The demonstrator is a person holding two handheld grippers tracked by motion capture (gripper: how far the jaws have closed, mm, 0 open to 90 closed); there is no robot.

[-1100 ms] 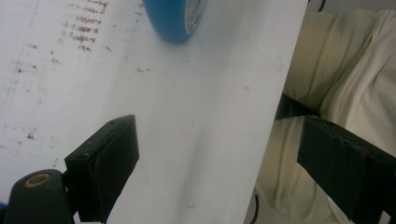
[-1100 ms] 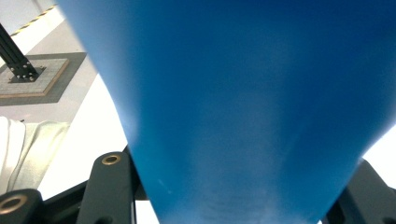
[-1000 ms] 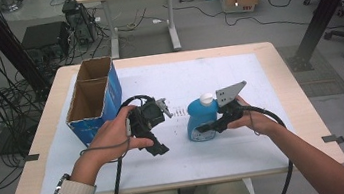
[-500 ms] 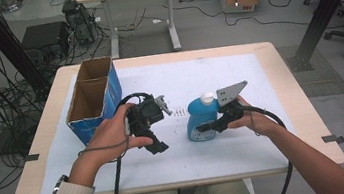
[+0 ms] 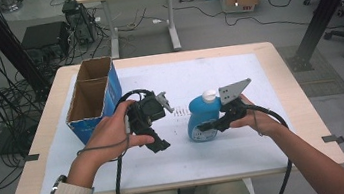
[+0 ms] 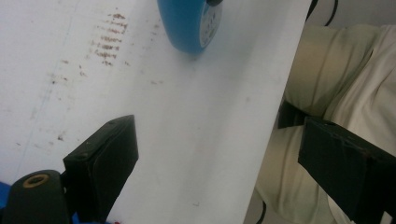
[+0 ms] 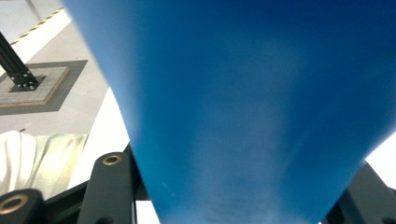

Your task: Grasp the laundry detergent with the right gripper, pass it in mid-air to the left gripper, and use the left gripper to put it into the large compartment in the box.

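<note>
White table [image 5: 266, 135], blue bottle [image 5: 202, 120], white cap, label facing front

Blue bottle [image 5: 202, 119], white cap [image 5: 208, 95]

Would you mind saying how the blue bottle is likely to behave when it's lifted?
The bottle looks like smooth plastic, so it may slip. It probably flexes slightly under the right gripper at its side. Standing upright with a narrow white cap, it could tip if nudged high.

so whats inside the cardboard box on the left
The cardboard box is open-topped with a divider making two compartments. Only bare brown inner walls and shadowed interior show from the high view; the near wall hides the bottom of the closer compartment, so I cannot rule out something low there.
</note>
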